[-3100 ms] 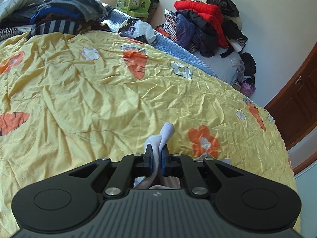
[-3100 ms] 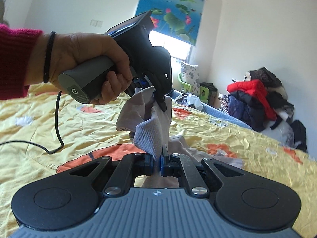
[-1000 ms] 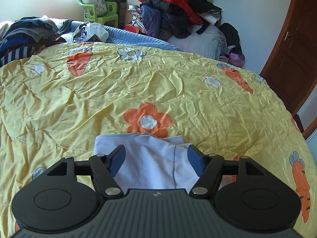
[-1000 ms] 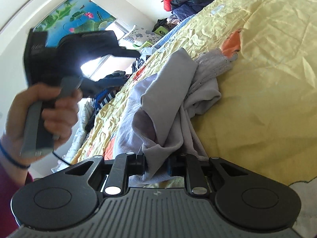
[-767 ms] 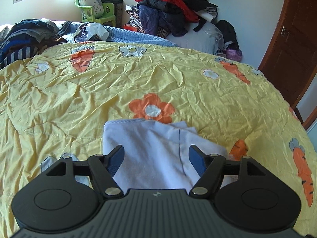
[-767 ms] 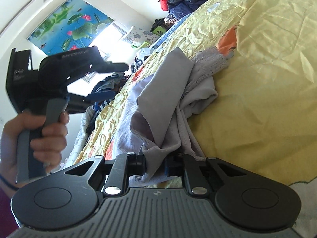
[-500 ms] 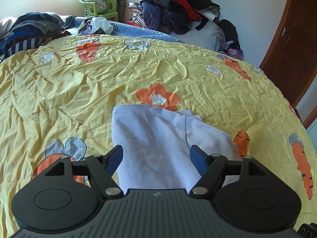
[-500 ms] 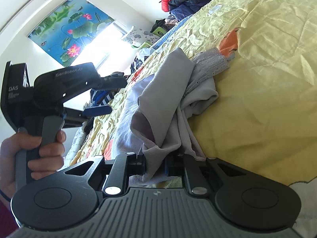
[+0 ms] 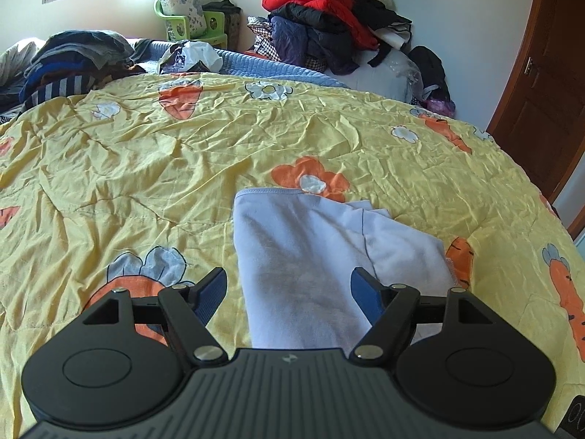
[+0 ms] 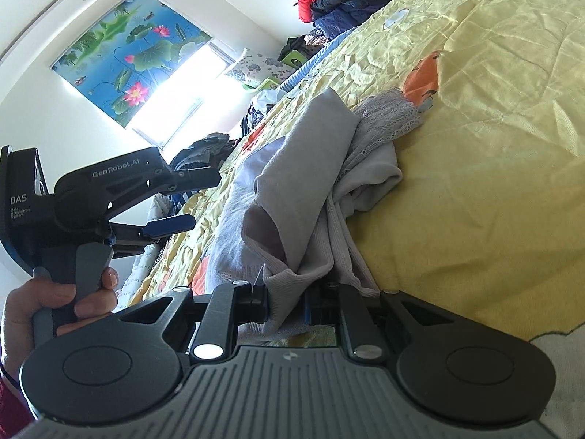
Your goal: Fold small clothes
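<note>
1. Since a second ago your left gripper [image 9: 289, 292] has backed off the pale garment [image 9: 310, 256]; jaws have just been opening, nothing pinched.
2. Right gripper [image 10: 287, 300] clenches its bunched edge, anchoring it on the yellow bedspread [image 9: 146, 168].
3. Right view alone shows the lace trim [image 10: 391, 113], possibly a second piece.

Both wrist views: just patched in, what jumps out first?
The yellow carrot-print quilt fills both views, a pale lavender garment lying on it beneath the open left gripper. The right gripper pinches its bunched grey edge, and a red jacket tops the far clothes pile.
</note>
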